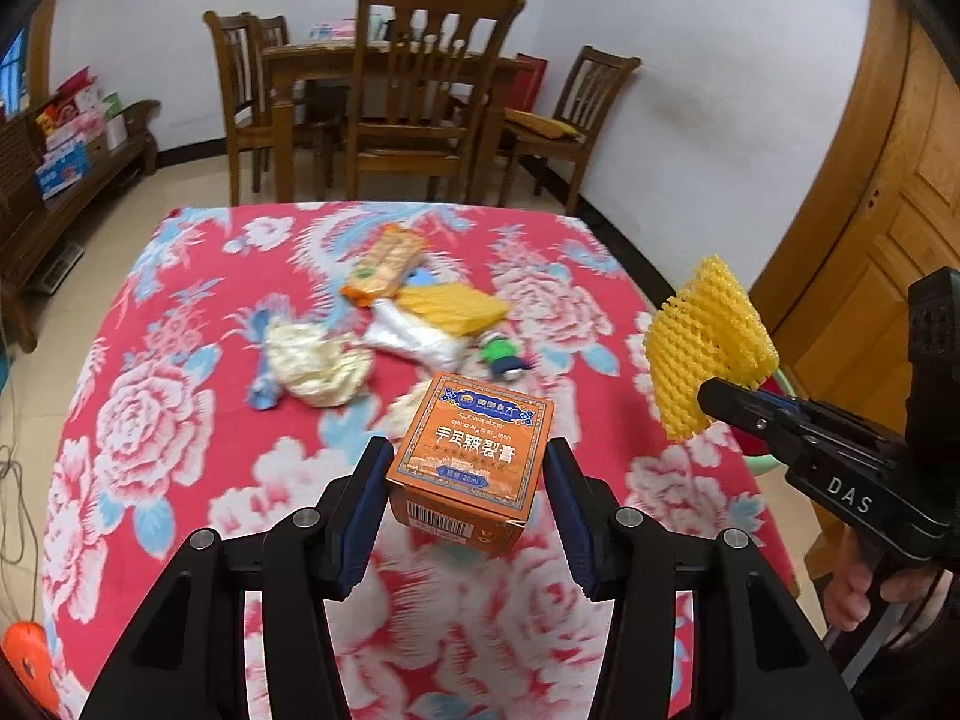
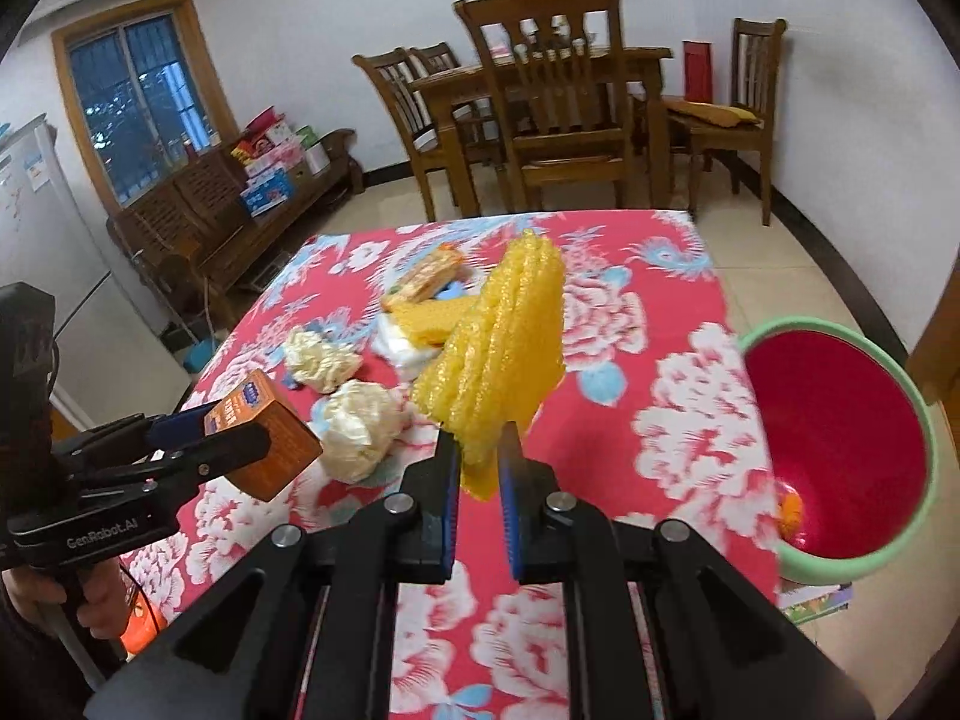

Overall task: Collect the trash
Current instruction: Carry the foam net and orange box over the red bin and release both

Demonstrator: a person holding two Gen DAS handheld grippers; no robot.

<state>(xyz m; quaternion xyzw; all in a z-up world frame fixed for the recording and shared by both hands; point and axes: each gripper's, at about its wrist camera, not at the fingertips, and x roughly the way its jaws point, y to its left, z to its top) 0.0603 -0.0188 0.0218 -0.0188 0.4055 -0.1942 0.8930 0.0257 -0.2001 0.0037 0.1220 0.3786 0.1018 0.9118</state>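
Orange carton, one only, sits pinched in my left tongs above the bench. My right tongs pinch one yellow foam net beside one green-rimmed bin. I count two crumpled paper wads, one wrapper.

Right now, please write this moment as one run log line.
left gripper: holds orange box | right gripper: holds yellow foam net | bin: right of table | table trash: remains
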